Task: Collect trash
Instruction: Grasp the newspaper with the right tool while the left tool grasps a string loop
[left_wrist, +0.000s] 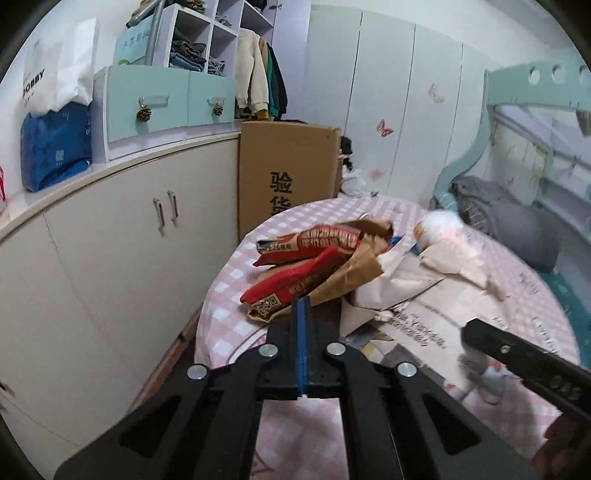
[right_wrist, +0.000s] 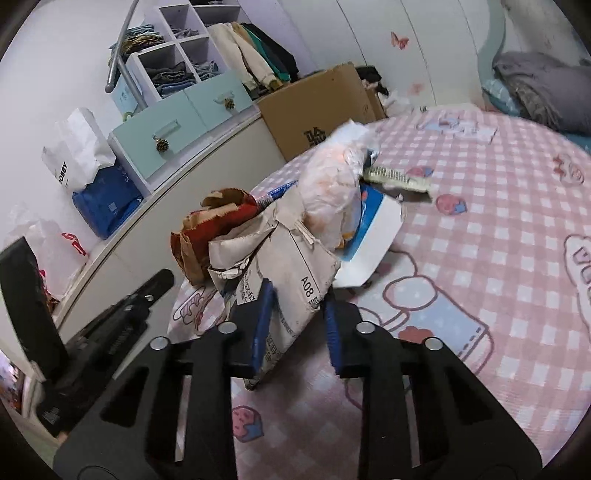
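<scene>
1. A pink checked bed (right_wrist: 498, 206) fills the right; white cabinets (left_wrist: 110, 251) stand left.
2. One trash pile (left_wrist: 351, 266) at centre; two pinecone drawer knobs (left_wrist: 144, 114), upper left.
3. Left gripper (left_wrist: 303, 306) pressed together at a brown bag's (left_wrist: 347, 277) edge; right gripper (right_wrist: 299, 317) clamps the cream sack (right_wrist: 295, 280).

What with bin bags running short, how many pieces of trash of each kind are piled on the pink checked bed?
Red-and-brown paper bags: 2
Pale paper bag: 1
Whitish plastic bag: 1
Blue-and-white flat box: 1
Striped flat packet: 1
Total: 6, as far as the pile shows; more may lie hidden underneath.
</scene>
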